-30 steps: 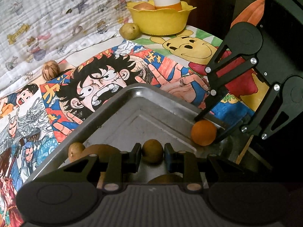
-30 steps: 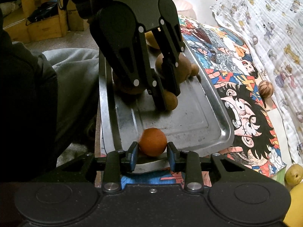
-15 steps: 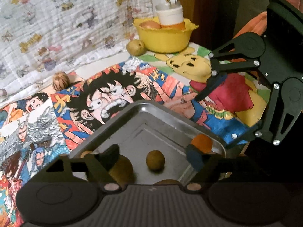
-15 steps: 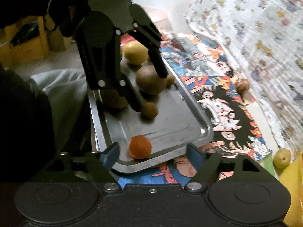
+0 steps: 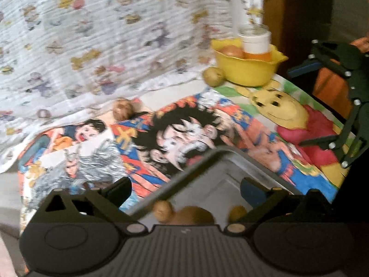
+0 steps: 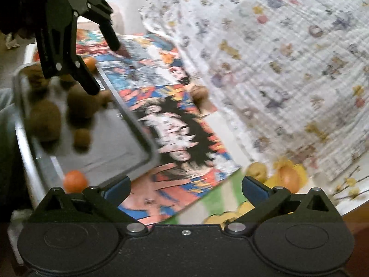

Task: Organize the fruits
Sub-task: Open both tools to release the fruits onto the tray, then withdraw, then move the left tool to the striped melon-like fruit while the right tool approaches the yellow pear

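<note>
Both pairs of tongs stood spread wide and gripped nothing: the left tongs (image 5: 185, 188) hung over the near corner of the metal tray (image 6: 140, 124), and the right tongs (image 6: 185, 187) hovered past that tray's corner, over the cartoon-printed cloth (image 6: 180, 138).

Most of the fruit lay in the tray. The small orange fruit (image 6: 75, 182) sat at its near corner, just beside the rim, and a small brown fruit (image 6: 81, 138) lay alone toward the middle, with several larger brown ones (image 6: 80, 103) bunched at the far end. Off the tray, a walnut-like brown ball (image 5: 123, 111) rested on the cloth near the white printed sheet (image 5: 92, 34), and a yellow-green pear-like fruit (image 5: 213, 75) lay touching or nearly touching the yellow bowl (image 5: 249, 71), well apart from the tray. The bowl held at least one orange-brown fruit (image 5: 230, 52) and a white-lidded container (image 5: 254, 43).

The step in hand looked like the reach for a next loose fruit — probably the brown ball or the pear-like one. To do it well, whichever tongs went should stay fully spread until the fingers straddled the fruit's widest part, come down from above rather than from the side so the round fruit was not nudged away, and close gently — enough to stop it rolling, not enough to bruise it. The views were smeared with motion, so it would be wise to slow down before closing.
</note>
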The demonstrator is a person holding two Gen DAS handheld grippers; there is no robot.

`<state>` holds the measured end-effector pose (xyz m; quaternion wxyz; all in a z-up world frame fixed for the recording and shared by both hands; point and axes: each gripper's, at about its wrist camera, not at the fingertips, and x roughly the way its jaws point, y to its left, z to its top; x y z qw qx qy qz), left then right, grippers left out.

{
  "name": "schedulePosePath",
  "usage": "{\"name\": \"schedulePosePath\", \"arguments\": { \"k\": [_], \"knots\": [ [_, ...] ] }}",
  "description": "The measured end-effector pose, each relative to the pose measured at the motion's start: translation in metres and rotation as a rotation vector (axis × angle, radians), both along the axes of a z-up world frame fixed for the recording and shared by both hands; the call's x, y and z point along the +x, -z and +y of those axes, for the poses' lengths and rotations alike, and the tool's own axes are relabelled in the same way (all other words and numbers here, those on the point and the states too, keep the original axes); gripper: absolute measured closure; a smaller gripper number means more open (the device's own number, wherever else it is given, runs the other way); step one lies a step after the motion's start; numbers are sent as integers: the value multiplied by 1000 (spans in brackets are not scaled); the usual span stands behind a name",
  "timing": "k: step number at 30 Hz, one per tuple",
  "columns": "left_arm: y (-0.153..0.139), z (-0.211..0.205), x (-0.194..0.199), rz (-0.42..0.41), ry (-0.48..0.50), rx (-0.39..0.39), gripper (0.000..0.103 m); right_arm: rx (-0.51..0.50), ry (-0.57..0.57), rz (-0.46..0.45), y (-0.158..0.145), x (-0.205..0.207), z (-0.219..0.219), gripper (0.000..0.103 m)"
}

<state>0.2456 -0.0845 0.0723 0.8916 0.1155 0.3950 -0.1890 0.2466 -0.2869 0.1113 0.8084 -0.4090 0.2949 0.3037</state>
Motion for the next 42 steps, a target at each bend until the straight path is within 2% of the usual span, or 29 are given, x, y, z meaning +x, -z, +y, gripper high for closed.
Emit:
{"name": "schedulePosePath", "arguments": {
  "k": [6, 11, 16, 24, 27, 33, 38, 42],
  "knots": [
    [-16, 15, 43, -9, -90, -32, 1, -81, -25, -55, -11, 47, -4, 1],
    [-17, 19, 81, -36, -114, -37, 1, -150, -69, -26, -10, 98, 3, 1],
    [-4, 19, 123, -55, -127, -57, 1, -233, -121, 9, -1, 143, 16, 1],
    [31, 14, 179, -64, -179, -58, 1, -410, -229, 143, 30, 206, 44, 1],
    [40, 11, 194, -79, -199, -52, 1, -495, -232, 187, 46, 225, 51, 1],
    [58, 11, 215, -58, -244, -63, 1, -650, -248, 273, 74, 255, 61, 2],
    [69, 13, 226, -32, -260, -63, 1, -694, -211, 354, 90, 277, 66, 5],
    [73, 12, 232, -29, -263, -58, 1, -752, -221, 379, 101, 284, 67, 5]
  ]
}}
